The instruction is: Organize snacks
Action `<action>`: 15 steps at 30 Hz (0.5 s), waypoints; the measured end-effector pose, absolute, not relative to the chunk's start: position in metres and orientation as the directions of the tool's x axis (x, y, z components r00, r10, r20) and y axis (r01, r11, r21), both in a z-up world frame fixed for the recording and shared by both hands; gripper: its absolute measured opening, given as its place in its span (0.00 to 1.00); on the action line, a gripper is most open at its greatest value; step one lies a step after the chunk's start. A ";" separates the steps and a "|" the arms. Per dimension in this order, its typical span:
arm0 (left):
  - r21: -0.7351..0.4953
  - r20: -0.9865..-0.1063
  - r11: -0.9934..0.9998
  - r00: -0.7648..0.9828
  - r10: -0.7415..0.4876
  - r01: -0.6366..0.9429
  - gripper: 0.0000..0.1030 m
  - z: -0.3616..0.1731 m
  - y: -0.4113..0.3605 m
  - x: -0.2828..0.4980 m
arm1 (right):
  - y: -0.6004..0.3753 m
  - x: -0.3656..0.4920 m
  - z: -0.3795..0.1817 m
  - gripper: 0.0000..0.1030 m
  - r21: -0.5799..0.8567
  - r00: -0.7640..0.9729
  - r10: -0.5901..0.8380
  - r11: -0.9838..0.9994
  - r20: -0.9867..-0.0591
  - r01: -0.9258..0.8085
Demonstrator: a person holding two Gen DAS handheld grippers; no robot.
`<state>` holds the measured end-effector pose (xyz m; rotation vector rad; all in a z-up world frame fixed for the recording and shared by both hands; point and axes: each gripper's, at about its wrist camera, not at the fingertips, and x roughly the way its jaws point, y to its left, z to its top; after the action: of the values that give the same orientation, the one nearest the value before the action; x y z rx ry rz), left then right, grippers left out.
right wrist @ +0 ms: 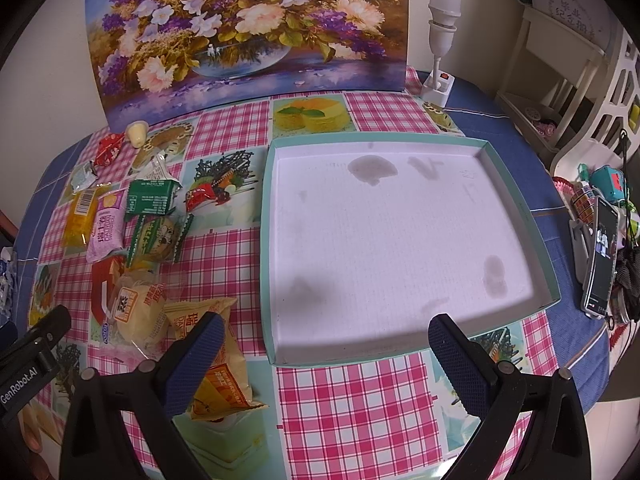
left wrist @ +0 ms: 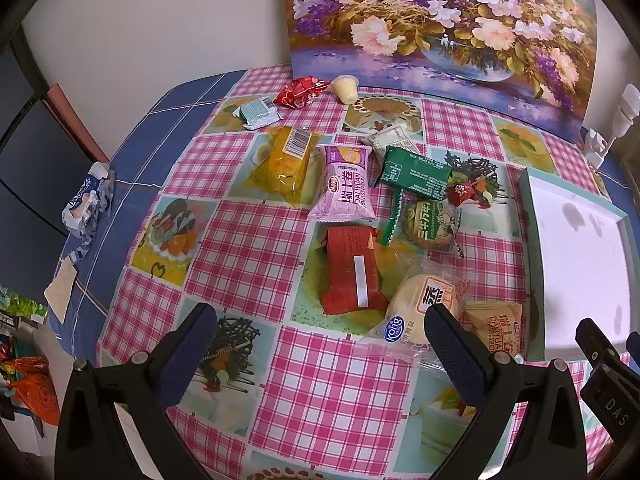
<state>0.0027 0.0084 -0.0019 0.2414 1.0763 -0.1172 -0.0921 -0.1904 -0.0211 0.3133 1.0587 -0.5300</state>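
Snack packets, loose pile on the checked tablecloth, listed left to right:
- Yellow packet, 10 o'clock of the pile; clear film, likely slippery.
- Purple roll packet, touching it; puffed wrapper, soft inside by the look.
- Red packet, 6 o'clock of the purple one; flat, likely light.
- Green packet, 12 o'clock; crimped ends offer a hold.
- Pale bun, 5 o'clock; squashy, best pinched by the wrapper edge.
- Orange packet, nearest the tray.

White tray, teal rim, 3 o'clock of the pile, nothing in it.

Left gripper: jaws wide apart, holding nothing, above the cloth near the bun.
Right gripper: jaws wide apart, holding nothing, at the tray's near edge.
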 end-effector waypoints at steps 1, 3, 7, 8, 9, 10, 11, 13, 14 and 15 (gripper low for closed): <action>0.138 -0.882 0.968 0.471 0.023 0.211 1.00 -0.002 0.008 0.003 | -0.191 -0.092 -0.021 1.00 -0.007 0.382 -0.261 0.833 -0.887 0.553; 0.137 -0.882 0.968 0.471 0.023 0.210 1.00 -0.002 0.009 0.003 | -0.190 -0.092 -0.021 1.00 -0.006 0.382 -0.260 0.833 -0.887 0.553; 0.137 -0.882 0.968 0.471 0.022 0.211 1.00 -0.002 0.009 0.003 | -0.190 -0.092 -0.021 1.00 -0.007 0.381 -0.260 0.833 -0.887 0.553; 0.137 -0.882 0.968 0.471 0.022 0.211 1.00 -0.002 0.009 0.003 | -0.191 -0.092 -0.021 1.00 -0.006 0.382 -0.260 0.833 -0.887 0.553; 0.136 -0.882 0.968 0.470 0.022 0.211 1.00 -0.002 0.009 0.003 | -0.190 -0.092 -0.022 1.00 -0.006 0.381 -0.260 0.833 -0.887 0.553; 0.136 -0.882 0.968 0.471 0.022 0.211 1.00 -0.002 0.009 0.003 | -0.190 -0.092 -0.021 1.00 -0.006 0.382 -0.260 0.833 -0.887 0.553; 0.136 -0.882 0.968 0.471 0.022 0.211 1.00 -0.002 0.009 0.003 | -0.190 -0.092 -0.022 1.00 -0.006 0.382 -0.260 0.833 -0.887 0.553; 0.136 -0.882 0.968 0.471 0.022 0.211 1.00 -0.002 0.009 0.003 | -0.190 -0.092 -0.022 1.00 -0.006 0.381 -0.260 0.833 -0.887 0.553; 0.136 -0.882 0.968 0.470 0.021 0.211 1.00 -0.002 0.009 0.003 | -0.190 -0.092 -0.022 1.00 -0.006 0.381 -0.260 0.833 -0.887 0.553; 0.136 -0.882 0.968 0.470 0.021 0.211 1.00 -0.002 0.009 0.003 | -0.190 -0.092 -0.022 1.00 -0.006 0.381 -0.259 0.833 -0.887 0.553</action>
<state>0.0032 0.0093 -0.0017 0.2394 1.0780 -0.1176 -0.0919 -0.1899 -0.0220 0.3138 1.0608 -0.5289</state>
